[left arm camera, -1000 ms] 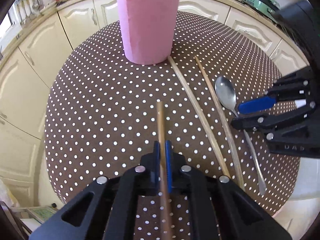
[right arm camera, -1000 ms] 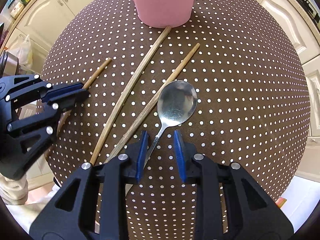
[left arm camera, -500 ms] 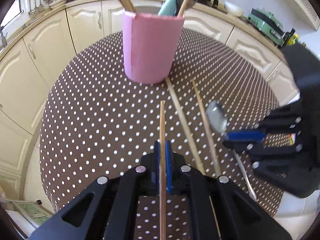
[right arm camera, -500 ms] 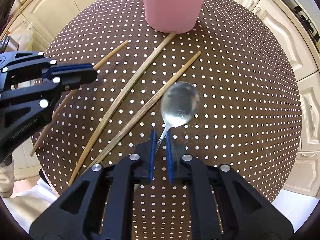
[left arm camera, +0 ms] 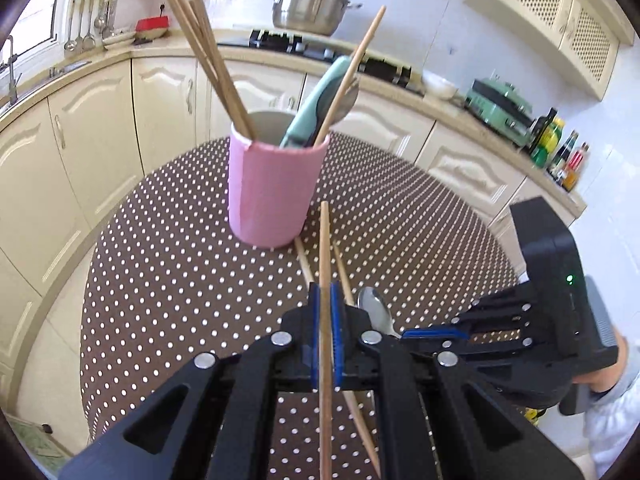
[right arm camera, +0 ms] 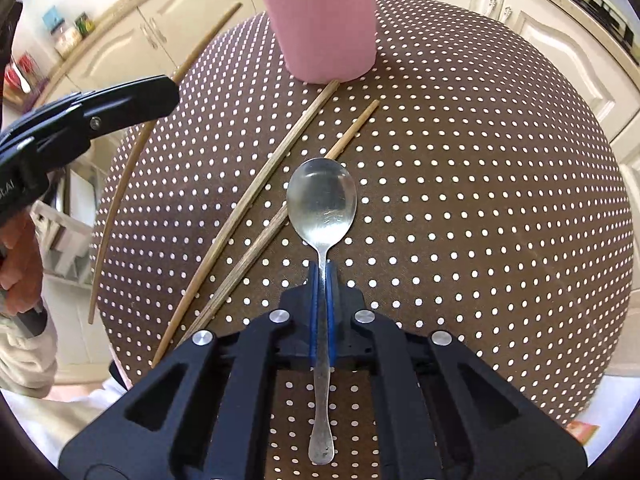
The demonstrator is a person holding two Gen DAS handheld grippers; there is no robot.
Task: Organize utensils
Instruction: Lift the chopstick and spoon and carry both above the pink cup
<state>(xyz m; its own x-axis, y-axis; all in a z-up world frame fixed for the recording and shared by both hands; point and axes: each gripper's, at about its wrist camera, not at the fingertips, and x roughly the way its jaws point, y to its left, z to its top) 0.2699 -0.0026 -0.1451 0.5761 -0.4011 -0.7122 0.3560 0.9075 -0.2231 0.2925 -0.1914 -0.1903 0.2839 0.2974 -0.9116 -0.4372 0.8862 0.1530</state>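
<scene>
Chopstick: I have a wooden chopstick clamped between the blue pads of the left hand-held gripper; it runs straight ahead along the fingers, its tip just short of the pink holder, and looks lifted off the tabletop.
Spoon: the right hand-held gripper is closed on the neck of the metal spoon, bowl forward, handle trailing back under the body. I cannot tell whether the spoon is off the cloth.
Holder: directly ahead of both tools and already holding several chopsticks and a teal-handled utensil, which leaves a gap in the middle of the mouth.
Loose pieces: two more chopsticks lie on the cloth just left of the right tool's fingers, one end touching the holder's base.
Step in hand, my reading: carry each piece to the holder and drop it in.
Doing it well: I would tip the chopstick upright before reaching the rim, aim for the open middle, and release only once its end is well inside. One tool at a time, so they don't collide over the mouth.
Risk: knocking the leaning utensils or nudging the light holder.
</scene>
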